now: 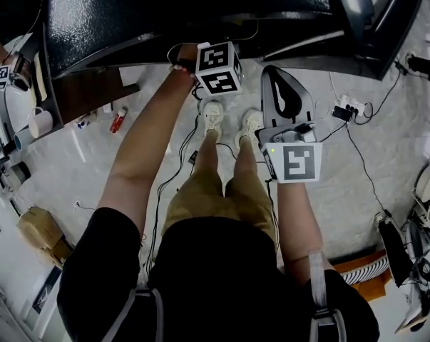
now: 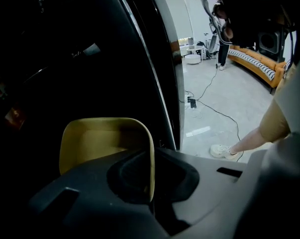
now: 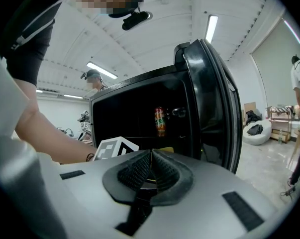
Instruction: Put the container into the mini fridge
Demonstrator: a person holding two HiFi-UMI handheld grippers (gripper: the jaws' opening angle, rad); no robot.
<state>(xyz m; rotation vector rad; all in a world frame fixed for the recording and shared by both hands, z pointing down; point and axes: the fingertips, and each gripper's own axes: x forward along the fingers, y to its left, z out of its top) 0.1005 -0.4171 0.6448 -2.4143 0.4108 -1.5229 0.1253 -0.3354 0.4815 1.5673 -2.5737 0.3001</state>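
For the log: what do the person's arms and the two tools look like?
Left tool and right tool: grey moulded bodies, black pads, each carrying a white cube with black square markers. Arms bare below short black sleeves.

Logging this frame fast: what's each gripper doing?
Left gripper: closed on the yellow container, gripping its wall.
Right gripper: closed, empty.

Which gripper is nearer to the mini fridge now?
Left. The left gripper, shut on the yellow container, is at the opening of the mini fridge. The right gripper, shut and empty, is farther out in front, facing it.
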